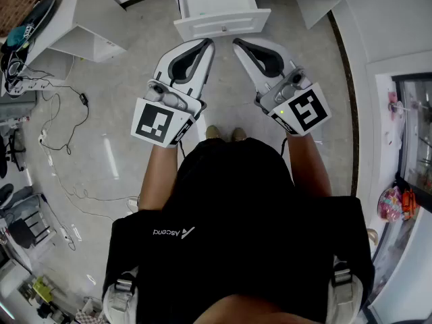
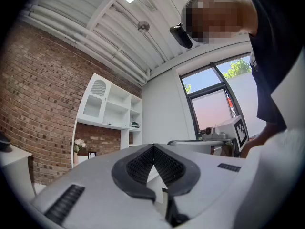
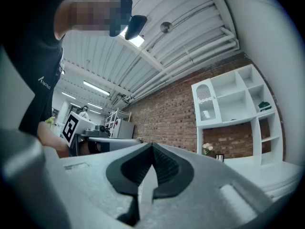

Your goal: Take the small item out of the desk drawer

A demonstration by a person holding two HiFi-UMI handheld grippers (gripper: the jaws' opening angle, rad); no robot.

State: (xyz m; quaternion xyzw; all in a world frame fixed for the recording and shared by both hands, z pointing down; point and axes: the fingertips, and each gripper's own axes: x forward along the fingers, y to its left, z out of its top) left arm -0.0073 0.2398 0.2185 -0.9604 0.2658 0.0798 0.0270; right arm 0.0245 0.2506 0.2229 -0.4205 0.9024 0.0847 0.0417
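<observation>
White desk drawer (image 1: 223,24) stands open just ahead of both gripper tips; small item cannot be made out inside it.
Both the left gripper (image 1: 206,44) and the right gripper (image 1: 238,44) are held side by side, tips pointed at the drawer front and apart from it. Both pairs of jaws are seen pressed together with nothing between them. Grey floor (image 1: 121,120) is seen beneath the grippers, loose cables (image 1: 64,147) well to the left of the left gripper, a black shirt (image 1: 236,235) behind both. Beyond the left gripper's jaws a brick wall (image 2: 43,104) and a white shelf unit (image 2: 112,106) are seen.
</observation>
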